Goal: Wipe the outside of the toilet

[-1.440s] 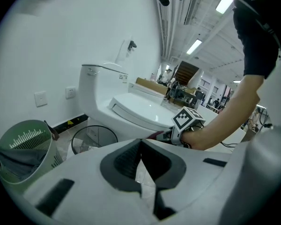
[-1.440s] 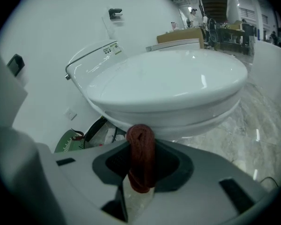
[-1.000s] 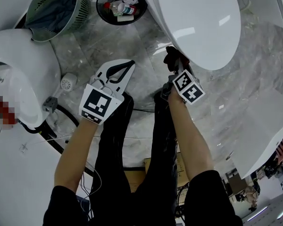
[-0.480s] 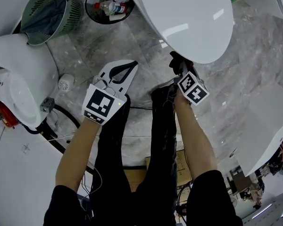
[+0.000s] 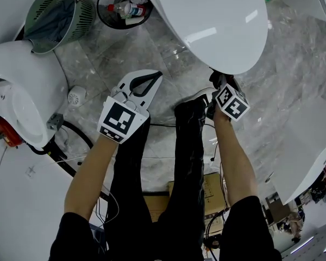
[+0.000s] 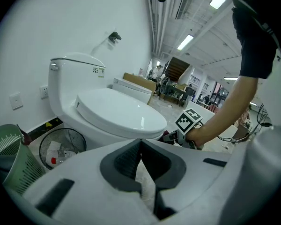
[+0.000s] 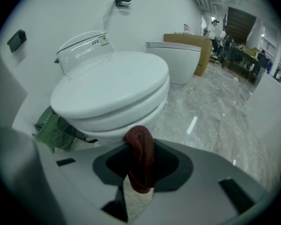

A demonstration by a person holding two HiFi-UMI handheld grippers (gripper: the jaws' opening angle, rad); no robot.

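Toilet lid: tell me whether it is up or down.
Down. The toilet lid lies flat over the bowl in both gripper views, with the tank showing uncovered behind it.

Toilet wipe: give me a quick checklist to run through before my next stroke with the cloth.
1. Cloth gripped: ok, the dark red cloth is clamped in the right gripper.
2. Cloth on the bowl: cannot tell. It sits right at the bowl's front under the rim, but contact is not clear.
3. Lid down: ok, closed.
4. Left gripper out of the way: ok, shut, empty, over the floor beside the toilet.
5. Waste bin clear of the stroke: ok, it stands well away from both grippers.
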